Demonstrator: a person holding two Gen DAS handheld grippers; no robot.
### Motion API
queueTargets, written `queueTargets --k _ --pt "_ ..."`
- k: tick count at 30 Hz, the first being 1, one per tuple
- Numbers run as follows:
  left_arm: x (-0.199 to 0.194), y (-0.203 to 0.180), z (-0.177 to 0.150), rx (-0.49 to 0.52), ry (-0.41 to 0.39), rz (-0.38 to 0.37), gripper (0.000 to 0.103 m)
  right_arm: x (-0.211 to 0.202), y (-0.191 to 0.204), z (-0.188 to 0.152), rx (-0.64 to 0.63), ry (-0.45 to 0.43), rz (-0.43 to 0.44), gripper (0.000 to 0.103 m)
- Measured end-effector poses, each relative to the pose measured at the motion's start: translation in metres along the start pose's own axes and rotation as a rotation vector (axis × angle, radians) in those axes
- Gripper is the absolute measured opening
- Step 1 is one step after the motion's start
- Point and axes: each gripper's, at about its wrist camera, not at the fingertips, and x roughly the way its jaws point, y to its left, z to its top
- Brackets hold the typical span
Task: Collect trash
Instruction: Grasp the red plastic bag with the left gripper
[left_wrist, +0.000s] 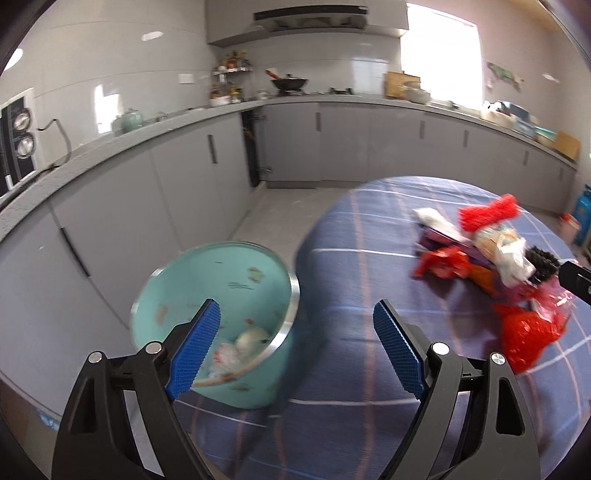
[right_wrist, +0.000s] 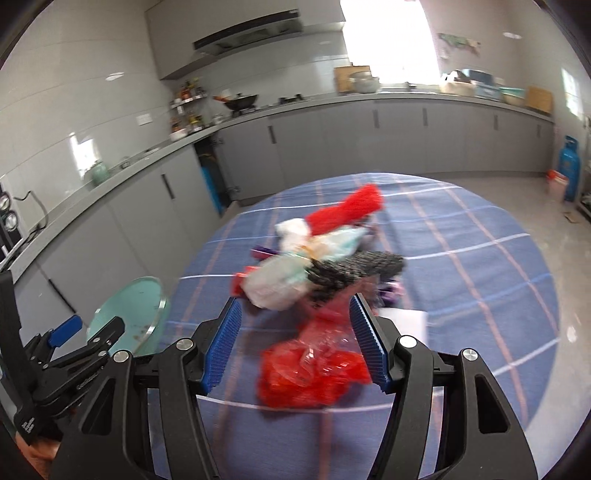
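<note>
The left gripper hangs empty, fingers spread wide, over the worktop edge beside the teal bin. The right gripper frames a red plastic bag, fingers apart and not pressing it, near the trash pile, ready for pickup.

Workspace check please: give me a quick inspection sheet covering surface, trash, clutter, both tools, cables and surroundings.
Surface: round table under a blue plaid cloth.
Job's things: trash pile mid-table: red net, white bags, black mesh, wrappers. Red plastic bag lies nearest. Teal bin beside the table already holds some white trash.
Clutter: white paper by the pile.
Grippers: left tool open and empty, over the gap between bin and table. Right tool open, with the red bag showing between its fingers; contact unclear.
Cables: black cord on the counter, far off.
Surroundings: grey kitchen cabinets, wok, blue gas cylinder.
</note>
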Motion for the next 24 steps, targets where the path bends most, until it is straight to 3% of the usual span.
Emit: queueTargets --k 8,15,20,24 --pt "-0.004 -0.039 -0.006 0.039 0.030 -0.107 0.084 -0.019 -0.040 -0.006 0.069 -0.017 -0.042 0.061" --pt "-0.018 -0.074 -0.008 0.112 0.002 -0.203 0.083 -0.026 -0.073 -0.009 0.084 -0.026 -0.131 0.060" --pt "-0.022 -0.108 -0.016 0.188 -0.010 -0.271 0.083 -0.021 -0.096 -0.017 0.150 0.019 -0.103 0.057" --pt "-0.018 -0.128 -0.024 0.225 0.002 -0.311 0.083 -0.023 -0.092 -0.014 0.144 0.013 -0.066 0.057"
